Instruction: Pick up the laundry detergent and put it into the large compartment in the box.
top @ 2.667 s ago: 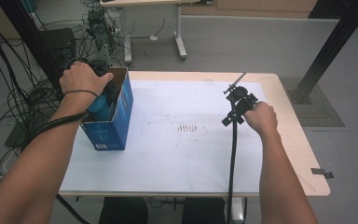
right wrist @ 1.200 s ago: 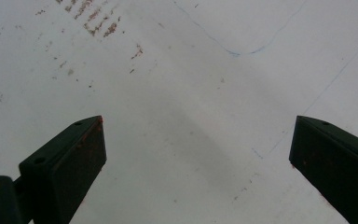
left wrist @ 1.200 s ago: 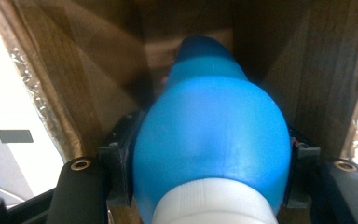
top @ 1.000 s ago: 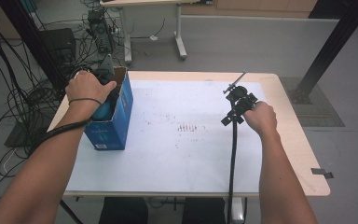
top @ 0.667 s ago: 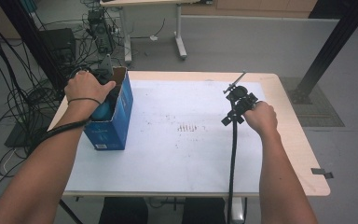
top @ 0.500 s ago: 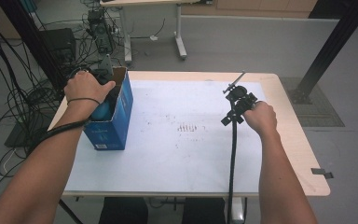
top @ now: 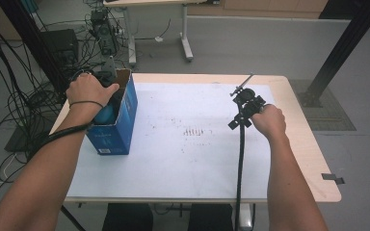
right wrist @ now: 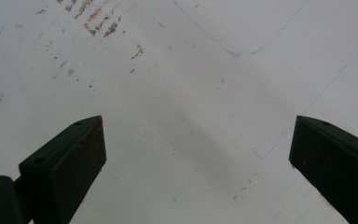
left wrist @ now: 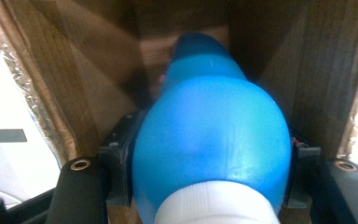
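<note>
A blue plastic bottle (left wrist: 209, 140) with a white part (left wrist: 214, 207) at its near end sits between the jaws of my left gripper (left wrist: 209, 156), which is shut on it. The black fingers (left wrist: 116, 163) press on both of its sides. Bottle and gripper reach down into an open cardboard box (top: 118, 127), blue outside and brown inside (left wrist: 74, 84), at the table's left edge. In the high view the hand hides most of the left gripper (top: 107, 79), and a bit of the bottle (top: 107, 114) shows under it. My right gripper (right wrist: 196, 154) is open and empty over the white tabletop (right wrist: 182, 93).
The white sheet (top: 188, 159) covers most of the wooden table, with brown smudges (top: 192, 131) in its middle. The right gripper (top: 243, 108) stands at the right side, its cable (top: 241, 163) trailing to the front edge. Cables and equipment lie on the floor at left.
Since the earliest frame the left hand has shifted slightly to the right over the box opening. Over the last second nothing has visibly moved.
</note>
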### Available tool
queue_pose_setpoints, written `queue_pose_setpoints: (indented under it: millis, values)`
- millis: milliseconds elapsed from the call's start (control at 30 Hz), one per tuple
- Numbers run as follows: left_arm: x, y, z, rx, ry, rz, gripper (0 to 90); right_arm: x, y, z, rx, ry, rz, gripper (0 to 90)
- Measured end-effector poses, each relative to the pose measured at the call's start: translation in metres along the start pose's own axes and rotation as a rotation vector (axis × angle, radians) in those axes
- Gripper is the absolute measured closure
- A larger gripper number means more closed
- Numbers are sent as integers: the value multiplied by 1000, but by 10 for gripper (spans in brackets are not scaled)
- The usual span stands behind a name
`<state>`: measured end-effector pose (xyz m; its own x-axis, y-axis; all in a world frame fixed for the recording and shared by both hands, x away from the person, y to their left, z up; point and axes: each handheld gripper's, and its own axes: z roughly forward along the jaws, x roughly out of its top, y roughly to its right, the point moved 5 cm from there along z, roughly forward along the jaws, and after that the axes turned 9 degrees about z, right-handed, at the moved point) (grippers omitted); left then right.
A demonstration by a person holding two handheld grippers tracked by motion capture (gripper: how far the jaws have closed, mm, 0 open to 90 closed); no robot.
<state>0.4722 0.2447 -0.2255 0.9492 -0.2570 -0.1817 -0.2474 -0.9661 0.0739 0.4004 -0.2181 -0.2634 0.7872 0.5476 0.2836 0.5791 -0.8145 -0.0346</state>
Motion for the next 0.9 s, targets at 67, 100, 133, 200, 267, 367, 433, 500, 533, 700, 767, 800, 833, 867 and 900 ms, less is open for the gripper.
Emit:
queue_pose_setpoints:
  millis: [67,100,133,200,267,367,433,500,533,700,767,800,833,867,900]
  values:
    - [0,0,0,-1,-1,0,369,0,1,0,1,2,1,38]
    - [0,0,0,0,0,0,368,-1,1,0,2,3,2,38]
    - [0,0,0,-1,-1,0,368,-1,1,0,2,3,2,38]
    - [0,0,0,-1,0,1,369,-1,2,1,4,0,4,38]
    - [0,0,0,-2,0,0,368,-1,1,0,4,2,3,38]
    - [0,0,0,-2,-1,1,368,0,0,0,1,2,0,37]
    - [-1,0,0,-2,-1,0,369,0,1,0,2,-1,-2,38]
    - [-1,0,0,-2,0,0,368,0,0,0,3,2,-1,38]
    - [-1,0,0,-2,0,0,368,0,0,0,3,3,1,38]
    - [-1,0,0,-3,1,2,368,0,1,0,4,2,2,38]
    - [-1,0,0,-4,2,1,368,0,1,0,4,1,1,38]
    - [-1,0,0,-5,2,1,368,0,1,0,3,0,0,38]
    - [-1,0,0,-5,2,1,368,0,1,0,3,1,-3,38]
    - [-1,0,0,-4,2,2,368,0,1,0,2,1,-2,38]
    - [-1,0,0,-5,2,2,368,0,0,0,2,1,-2,37]
